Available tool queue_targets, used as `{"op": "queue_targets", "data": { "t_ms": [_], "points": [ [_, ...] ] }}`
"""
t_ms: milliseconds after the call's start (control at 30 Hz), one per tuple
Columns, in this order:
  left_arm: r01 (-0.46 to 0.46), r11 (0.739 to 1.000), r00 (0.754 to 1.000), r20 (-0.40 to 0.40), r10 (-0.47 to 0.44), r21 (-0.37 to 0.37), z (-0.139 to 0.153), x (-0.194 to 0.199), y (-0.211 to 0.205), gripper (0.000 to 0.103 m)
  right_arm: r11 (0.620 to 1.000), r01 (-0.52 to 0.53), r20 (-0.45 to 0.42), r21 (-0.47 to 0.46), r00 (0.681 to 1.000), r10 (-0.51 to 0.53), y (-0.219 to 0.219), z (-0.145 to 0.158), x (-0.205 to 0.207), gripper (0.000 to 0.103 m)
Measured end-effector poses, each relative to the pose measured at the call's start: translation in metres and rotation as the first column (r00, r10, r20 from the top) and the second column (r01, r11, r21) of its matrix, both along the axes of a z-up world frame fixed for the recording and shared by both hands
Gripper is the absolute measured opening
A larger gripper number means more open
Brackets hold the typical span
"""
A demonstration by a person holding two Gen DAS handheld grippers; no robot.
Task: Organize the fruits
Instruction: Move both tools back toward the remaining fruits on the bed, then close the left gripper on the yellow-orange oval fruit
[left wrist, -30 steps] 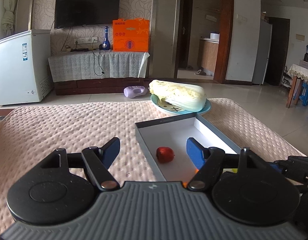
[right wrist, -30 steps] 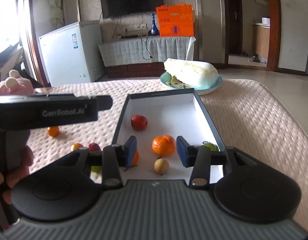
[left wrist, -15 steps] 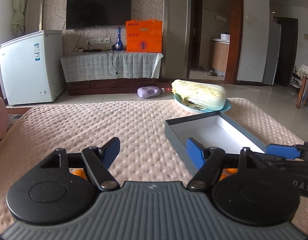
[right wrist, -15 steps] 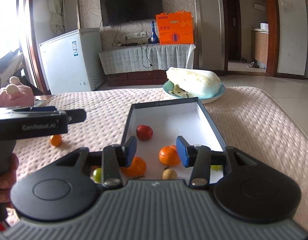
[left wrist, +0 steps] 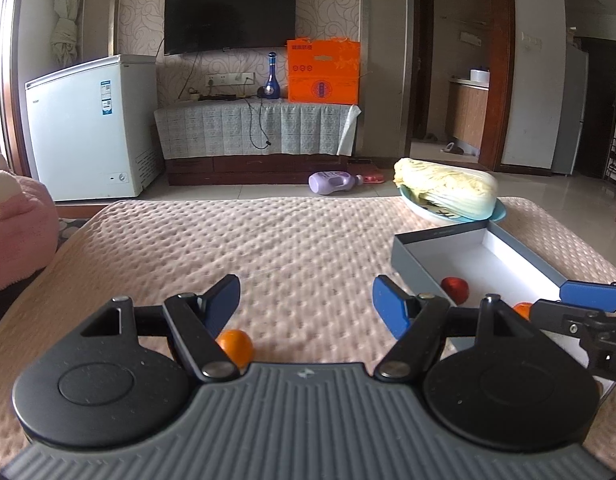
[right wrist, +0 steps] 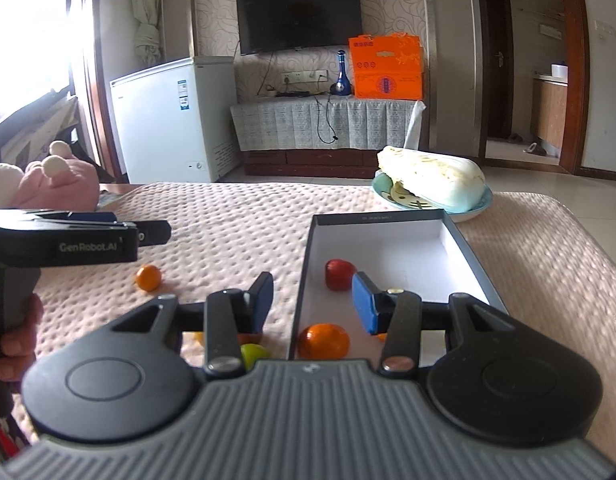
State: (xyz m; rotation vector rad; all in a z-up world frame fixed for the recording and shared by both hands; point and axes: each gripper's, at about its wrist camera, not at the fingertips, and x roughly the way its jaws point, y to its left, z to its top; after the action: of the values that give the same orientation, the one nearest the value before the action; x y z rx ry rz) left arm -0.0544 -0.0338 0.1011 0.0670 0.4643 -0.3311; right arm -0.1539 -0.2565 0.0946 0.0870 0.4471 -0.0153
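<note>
Our left tongs [left wrist: 305, 300] hang wide open and empty above the pink quilted surface [left wrist: 291, 240], with the small orange [left wrist: 235, 347] just below the left pad; closing off-centre could roll this round, glossy fruit away. Our right tongs [right wrist: 312, 300], also open and empty, straddle the near left wall of the box [right wrist: 388, 248], which holds a red fruit [right wrist: 340, 274] and a tangerine [right wrist: 324, 341].

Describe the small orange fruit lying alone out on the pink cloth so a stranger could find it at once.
Start at the grey box on the pink cloth and look to its left, past the open cloth. There the small orange fruit lies by itself, below the left tongs. Unlike the larger orange and red fruit, it is outside the box, with nothing touching it.
</note>
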Motion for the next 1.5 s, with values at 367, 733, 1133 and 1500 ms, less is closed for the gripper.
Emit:
{"op": "queue_targets", "data": {
  "t_ms": [367, 733, 1133, 1500],
  "points": [
    [-0.061, 0.998, 0.998, -0.009, 0.061, -0.001, -0.001, 0.006, 0.028, 0.077, 0.996, -0.087, -0.018, -0.024, 0.996, 0.086, 0.02, -0.004, 0.007, 0.046],
    [-0.044, 0.999, 0.999, -0.027, 0.044, 0.001, -0.005, 0.007, 0.028, 0.076, 0.973, -0.215, -0.137, -0.089, 0.97, 0.202, 0.06, -0.025, 0.015, 0.045],
    [0.04, 0.999, 0.997, -0.062, -0.038, 0.028, -0.017, 0.002, 0.003, 0.076, 0.956, -0.167, -0.226, -0.243, 0.968, 0.111, 0.069, -0.043, 0.029, 0.045],
    [0.09, 0.995, 0.989, -0.118, -0.086, 0.032, -0.035, 0.003, -0.012, 0.073, 0.933, -0.173, -0.258, -0.314, 0.962, 0.091, 0.078, -0.054, 0.037, 0.038]
  ]
}}
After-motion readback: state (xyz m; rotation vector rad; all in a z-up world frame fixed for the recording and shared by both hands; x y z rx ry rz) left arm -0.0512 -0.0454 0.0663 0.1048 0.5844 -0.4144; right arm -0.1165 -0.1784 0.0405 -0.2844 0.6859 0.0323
